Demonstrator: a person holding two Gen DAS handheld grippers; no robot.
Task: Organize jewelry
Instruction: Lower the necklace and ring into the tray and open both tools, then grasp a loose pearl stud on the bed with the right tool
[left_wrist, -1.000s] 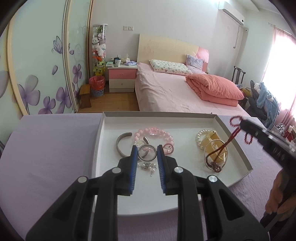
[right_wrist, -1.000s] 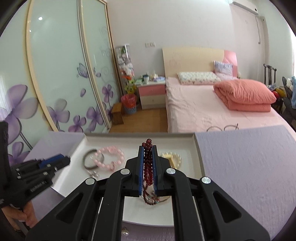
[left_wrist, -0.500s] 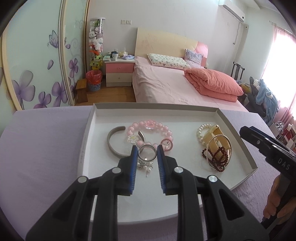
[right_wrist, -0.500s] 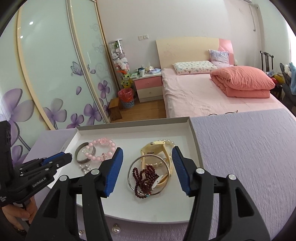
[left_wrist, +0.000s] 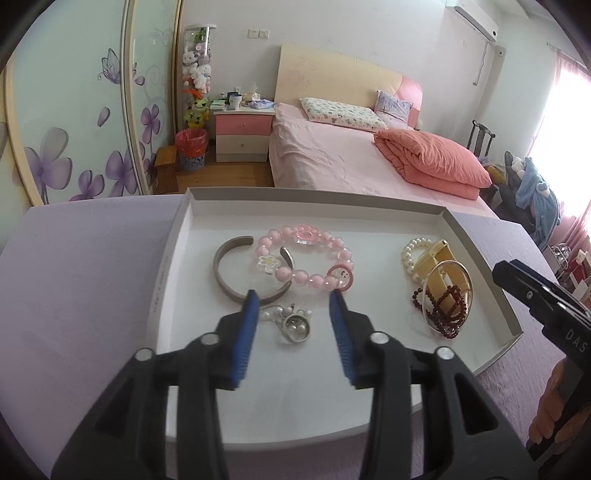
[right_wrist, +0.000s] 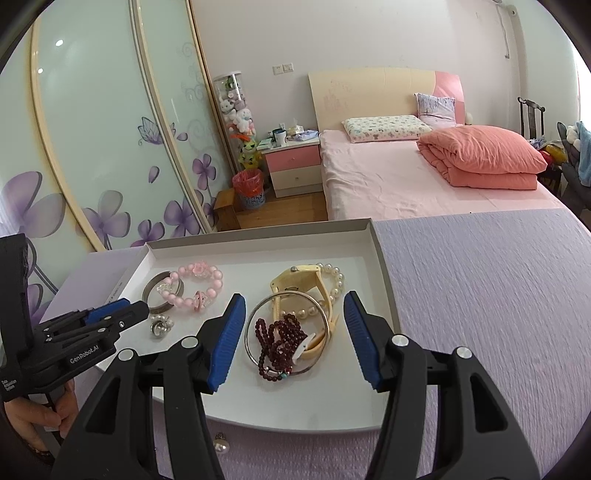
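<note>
A white tray (left_wrist: 476, 240) (right_wrist: 384, 273) on a lilac cloth holds jewelry. My left gripper (left_wrist: 293, 304) is open above a silver ring (left_wrist: 295, 326) and small pearl earrings (left_wrist: 271, 313), lying free between its fingers. Behind them lie a grey cuff bangle (left_wrist: 225, 267) and a pink bead bracelet (left_wrist: 314, 258). My right gripper (right_wrist: 293, 312) is open over a dark red bead string (right_wrist: 280, 341) that lies inside a thin silver bangle (right_wrist: 258, 314), on a cream watch (right_wrist: 317, 284) and a pearl bracelet (right_wrist: 338, 282).
A loose pearl (right_wrist: 221, 445) lies on the lilac cloth (right_wrist: 480, 295) in front of the tray. The cloth stretches wide to the tray's right. A pink bed (left_wrist: 332, 162) and a nightstand (left_wrist: 242, 136) stand behind the table.
My right gripper opened and let the red bead string drop onto the silver bangle. My left gripper opened and released the silver ring, which now lies on the tray.
</note>
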